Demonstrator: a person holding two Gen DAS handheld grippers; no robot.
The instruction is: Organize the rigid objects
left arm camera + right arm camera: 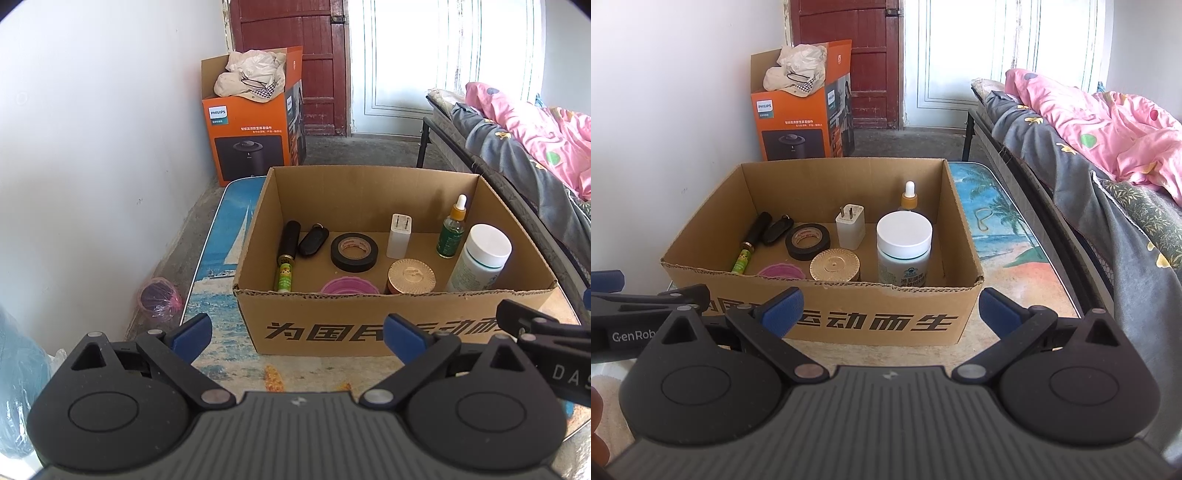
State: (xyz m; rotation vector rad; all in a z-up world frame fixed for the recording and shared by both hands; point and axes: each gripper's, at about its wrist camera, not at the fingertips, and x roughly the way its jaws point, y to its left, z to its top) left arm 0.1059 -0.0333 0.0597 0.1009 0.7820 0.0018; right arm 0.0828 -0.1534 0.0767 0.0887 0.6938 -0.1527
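Note:
An open cardboard box stands on a beach-print table. Inside it are a black tube with a green battery, a black key fob, a roll of black tape, a white charger, a dropper bottle, a white-capped jar, a gold lid and a pink lid. My left gripper and right gripper are both open and empty, just in front of the box's near wall.
An orange Philips box with clothes on top stands by the white wall and red door. A bed with a pink quilt lies along the right. A rubber band lies on the table right of the box. A pink bin sits on the floor at left.

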